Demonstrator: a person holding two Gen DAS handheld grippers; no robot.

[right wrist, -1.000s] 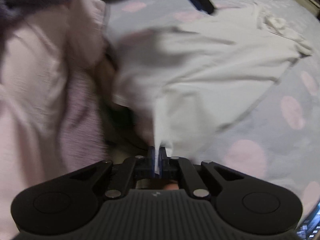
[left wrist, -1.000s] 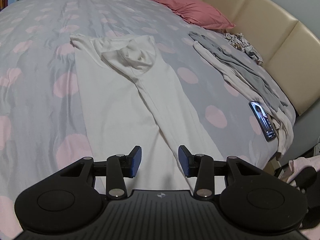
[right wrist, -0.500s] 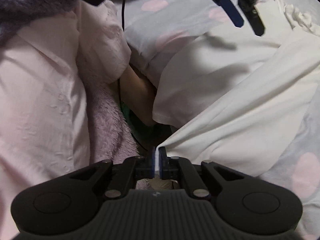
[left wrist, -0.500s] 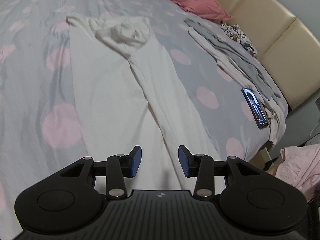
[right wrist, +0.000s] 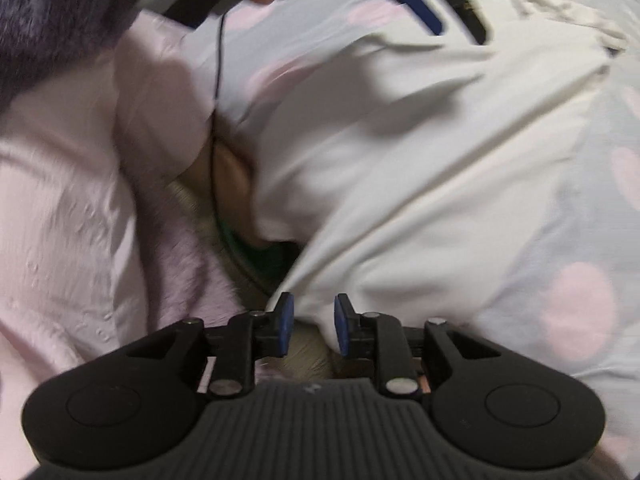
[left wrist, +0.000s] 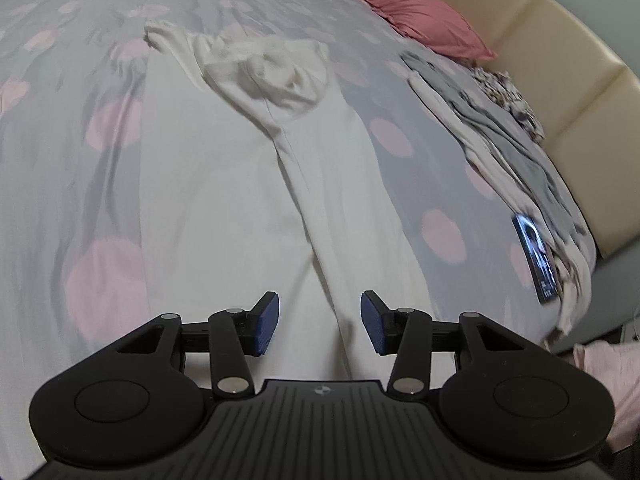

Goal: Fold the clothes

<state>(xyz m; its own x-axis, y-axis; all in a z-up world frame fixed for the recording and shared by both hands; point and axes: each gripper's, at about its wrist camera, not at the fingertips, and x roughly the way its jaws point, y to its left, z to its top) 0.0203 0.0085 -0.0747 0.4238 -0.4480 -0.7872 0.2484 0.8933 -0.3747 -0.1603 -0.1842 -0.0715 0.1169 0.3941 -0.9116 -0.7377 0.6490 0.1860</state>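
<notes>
A white garment [left wrist: 224, 208] lies lengthwise on the grey, pink-dotted bed cover [left wrist: 60, 160], its far end bunched up. My left gripper [left wrist: 320, 322] hovers open just above the near end, a long crease running between its fingers. In the right wrist view the same garment [right wrist: 420, 184] hangs over the bed's edge. My right gripper [right wrist: 313, 328] is open at its lowest corner, and the cloth edge sits loose between the pads. The left gripper's fingers [right wrist: 420, 16] show blurred at the top.
A pink pillow [left wrist: 408, 4] and a beige padded headboard [left wrist: 560, 60] lie far right. Grey and cream clothes [left wrist: 512, 140] and a lit phone [left wrist: 536, 256] line the bed's right edge. The person's pink shirt [right wrist: 60, 200] and a black cable [right wrist: 216, 80] fill the left.
My right gripper was shut on the garment's corner and now stands open, the cloth released. The left gripper has moved closer over the garment and stays open.
</notes>
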